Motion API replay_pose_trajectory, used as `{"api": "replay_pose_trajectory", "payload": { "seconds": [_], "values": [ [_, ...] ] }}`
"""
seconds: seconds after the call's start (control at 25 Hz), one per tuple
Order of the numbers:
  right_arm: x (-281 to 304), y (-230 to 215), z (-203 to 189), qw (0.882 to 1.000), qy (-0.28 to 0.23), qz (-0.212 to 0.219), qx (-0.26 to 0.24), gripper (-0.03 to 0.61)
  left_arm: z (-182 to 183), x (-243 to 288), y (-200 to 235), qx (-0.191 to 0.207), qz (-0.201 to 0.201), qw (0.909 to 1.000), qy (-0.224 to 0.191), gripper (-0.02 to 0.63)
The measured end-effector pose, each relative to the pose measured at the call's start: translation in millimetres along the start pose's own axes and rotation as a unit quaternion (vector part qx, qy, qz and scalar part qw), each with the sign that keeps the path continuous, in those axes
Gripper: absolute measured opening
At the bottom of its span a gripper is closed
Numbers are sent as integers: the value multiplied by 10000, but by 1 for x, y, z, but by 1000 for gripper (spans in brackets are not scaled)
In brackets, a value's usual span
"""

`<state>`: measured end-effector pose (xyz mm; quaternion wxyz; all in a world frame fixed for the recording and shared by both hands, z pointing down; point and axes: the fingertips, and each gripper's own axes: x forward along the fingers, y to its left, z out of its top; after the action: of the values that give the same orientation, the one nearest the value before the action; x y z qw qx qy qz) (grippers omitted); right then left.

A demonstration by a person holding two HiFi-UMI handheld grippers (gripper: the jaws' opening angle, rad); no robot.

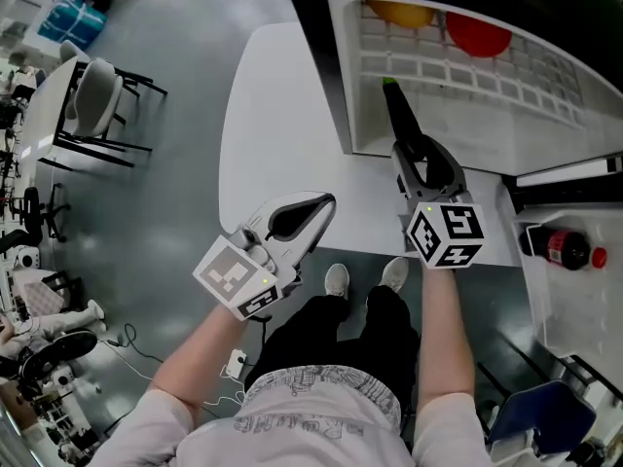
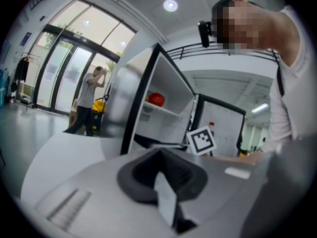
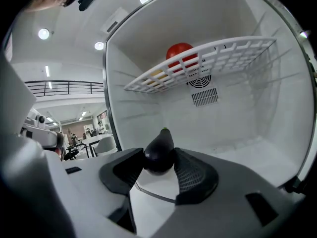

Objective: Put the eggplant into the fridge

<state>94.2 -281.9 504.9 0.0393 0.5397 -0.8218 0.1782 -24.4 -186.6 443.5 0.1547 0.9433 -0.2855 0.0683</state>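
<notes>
A dark purple eggplant [image 3: 159, 151] with a green stem end [image 1: 390, 88] is clamped between the pads of my right gripper [image 3: 158, 165], its tip pointing into the open fridge [image 3: 237, 123]. In the head view the right gripper [image 1: 419, 159] is at the fridge's front edge, with the eggplant [image 1: 401, 117] reaching over the lower compartment under the white wire shelf [image 1: 487, 76]. My left gripper [image 1: 313, 210] hovers over the white table's near edge, jaws shut on nothing; the left gripper view shows its dark pads [image 2: 171, 175] pressed together.
A red round thing [image 1: 477, 35] and a yellow one [image 1: 401, 13] lie on the wire shelf. The fridge door [image 1: 574, 290] stands open at the right, holding a red-capped bottle [image 1: 565, 249]. The white table [image 1: 263, 144] lies left of the fridge. Chairs [image 1: 92, 100] stand far left.
</notes>
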Motion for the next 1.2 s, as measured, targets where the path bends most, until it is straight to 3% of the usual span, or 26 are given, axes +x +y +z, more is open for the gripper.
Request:
{"api": "replay_pose_trajectory", "payload": {
  "seconds": [0.68,1.2],
  "values": [
    [49,-17,-27,9978,-112,-506,-424,189,-37,10,14,47,24,9999,-96,8],
    [72,-21,-38,9837,321,-1049,-1426,189,-55,17,25,63,-47,10000,-54,8]
  ]
}}
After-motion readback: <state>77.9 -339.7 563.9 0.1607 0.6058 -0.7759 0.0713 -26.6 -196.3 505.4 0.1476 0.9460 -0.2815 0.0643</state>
